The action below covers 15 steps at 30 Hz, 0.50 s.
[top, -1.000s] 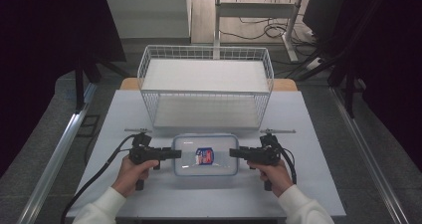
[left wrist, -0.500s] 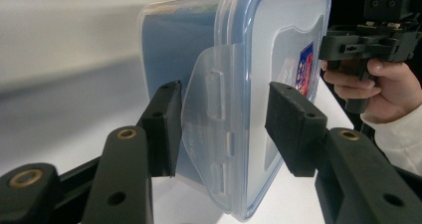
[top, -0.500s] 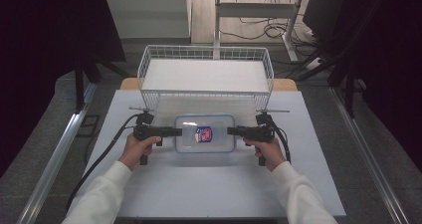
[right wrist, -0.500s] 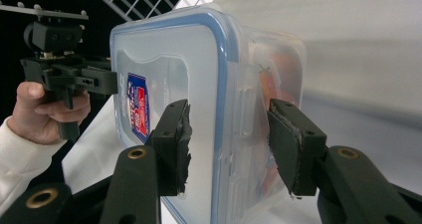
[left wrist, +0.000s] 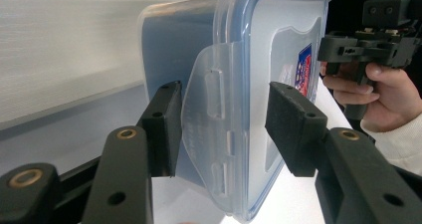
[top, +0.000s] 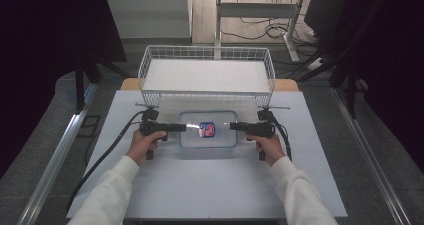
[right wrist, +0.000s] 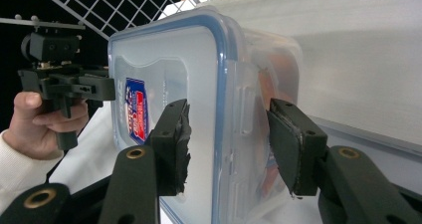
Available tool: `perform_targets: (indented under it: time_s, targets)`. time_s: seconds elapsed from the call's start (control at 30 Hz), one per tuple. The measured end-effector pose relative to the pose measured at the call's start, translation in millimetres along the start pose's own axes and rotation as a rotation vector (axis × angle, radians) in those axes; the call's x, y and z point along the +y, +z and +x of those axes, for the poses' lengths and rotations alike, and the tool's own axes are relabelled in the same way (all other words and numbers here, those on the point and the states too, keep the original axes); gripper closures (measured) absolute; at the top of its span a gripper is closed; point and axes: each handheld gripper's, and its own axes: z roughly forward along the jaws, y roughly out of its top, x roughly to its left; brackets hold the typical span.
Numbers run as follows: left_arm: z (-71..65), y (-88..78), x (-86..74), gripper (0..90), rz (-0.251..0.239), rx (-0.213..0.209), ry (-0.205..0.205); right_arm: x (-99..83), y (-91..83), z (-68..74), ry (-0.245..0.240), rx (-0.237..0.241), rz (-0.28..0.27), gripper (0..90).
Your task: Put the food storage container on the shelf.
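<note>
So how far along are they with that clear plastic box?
Done: the clear lidded plastic box is gripped at both ends by the left gripper and right gripper. In hand: it hangs before the white wire basket. Probably left: setting it inside.

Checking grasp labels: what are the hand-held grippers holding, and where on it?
Both hold the clear lidded container, one at each short end: the left hand-held gripper over its side latch flap, the right hand-held gripper across the opposite lid edge.

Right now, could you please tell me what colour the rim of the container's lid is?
Blue: the lid's rim on the clear container shows best in the right gripper view.
</note>
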Motion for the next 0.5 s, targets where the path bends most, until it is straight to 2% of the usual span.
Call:
perform_targets:
  time_s: [0.5]
  targets:
    - [9.5,7.7,1.9,48.2,-0.054,0.005,-0.056,2.1,7.2,-7.2,0.095,-0.035,-0.036,50.6]
